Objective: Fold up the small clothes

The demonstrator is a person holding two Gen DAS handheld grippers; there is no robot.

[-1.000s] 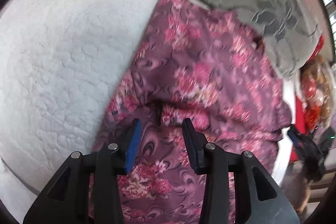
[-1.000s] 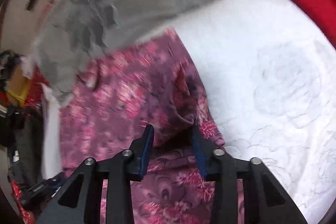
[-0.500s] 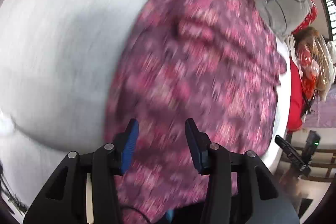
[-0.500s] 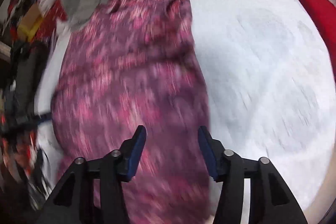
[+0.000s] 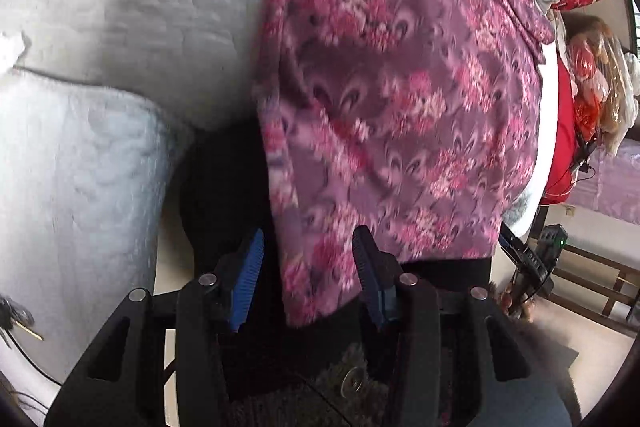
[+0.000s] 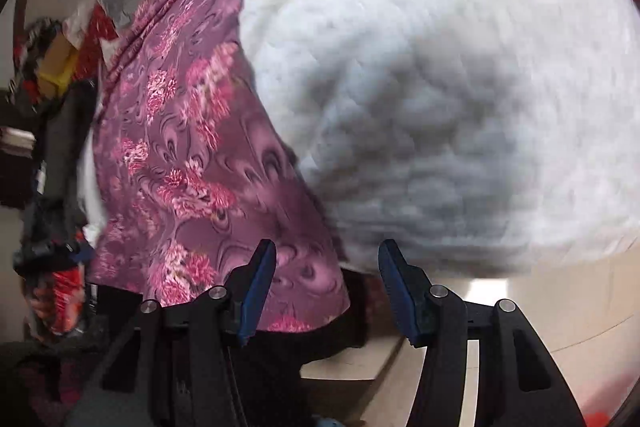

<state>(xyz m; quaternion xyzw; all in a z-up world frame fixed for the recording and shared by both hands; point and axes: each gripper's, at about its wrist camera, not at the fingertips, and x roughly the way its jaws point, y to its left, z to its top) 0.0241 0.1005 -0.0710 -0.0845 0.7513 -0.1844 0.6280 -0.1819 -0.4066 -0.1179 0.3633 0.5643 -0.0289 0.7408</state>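
Your left gripper [image 5: 306,283] and right gripper [image 6: 326,287] have open fingers, the right's just widened. The soft, floppy purple cloth [image 5: 400,87] lies between them; grab its near hem corners.

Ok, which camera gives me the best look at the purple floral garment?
The left wrist view: the purple floral garment fills most of the frame, its near hem hanging over the bed edge. The right wrist view shows only a narrower strip of it along the left, beside the white blanket.

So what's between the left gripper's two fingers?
In the left wrist view, the purple flowery cloth's hanging corner sits between the left gripper's open fingers.
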